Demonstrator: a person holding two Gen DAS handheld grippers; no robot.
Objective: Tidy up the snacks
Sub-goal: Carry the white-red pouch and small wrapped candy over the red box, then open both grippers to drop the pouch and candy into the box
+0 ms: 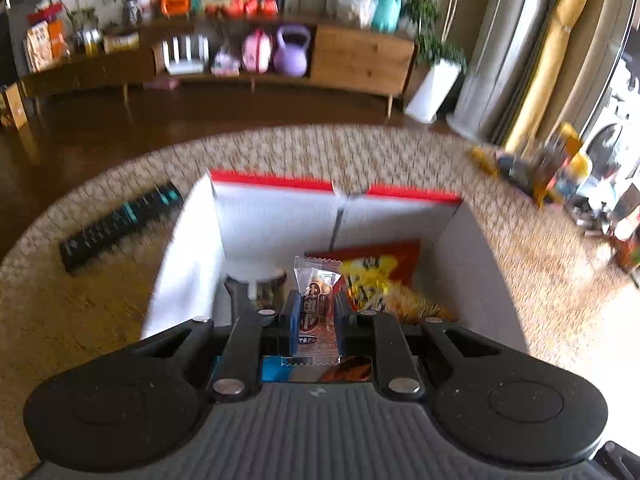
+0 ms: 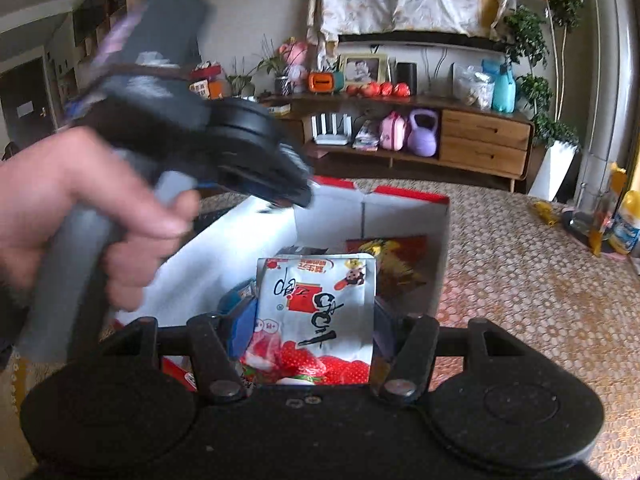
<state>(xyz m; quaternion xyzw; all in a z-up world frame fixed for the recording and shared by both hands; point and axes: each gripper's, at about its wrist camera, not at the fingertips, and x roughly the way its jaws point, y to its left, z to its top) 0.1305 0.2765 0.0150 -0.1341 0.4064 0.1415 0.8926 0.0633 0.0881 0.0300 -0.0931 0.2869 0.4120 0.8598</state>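
My left gripper (image 1: 316,312) is shut on a small clear-wrapped brown snack (image 1: 316,308), held over an open white box with a red rim (image 1: 280,182). Inside the box lies a red and yellow snack bag (image 1: 376,276). My right gripper (image 2: 314,320) is shut on a white strawberry snack pouch (image 2: 320,312), held above the same box (image 2: 404,194). The left gripper (image 2: 224,144), with the hand holding it, shows blurred at the left of the right wrist view, over the box.
The box sits on a round woven-cloth table (image 1: 100,280). A black remote (image 1: 120,224) lies left of the box. More snack packets (image 1: 540,168) stand at the table's far right edge. A wooden sideboard (image 2: 480,140) stands beyond.
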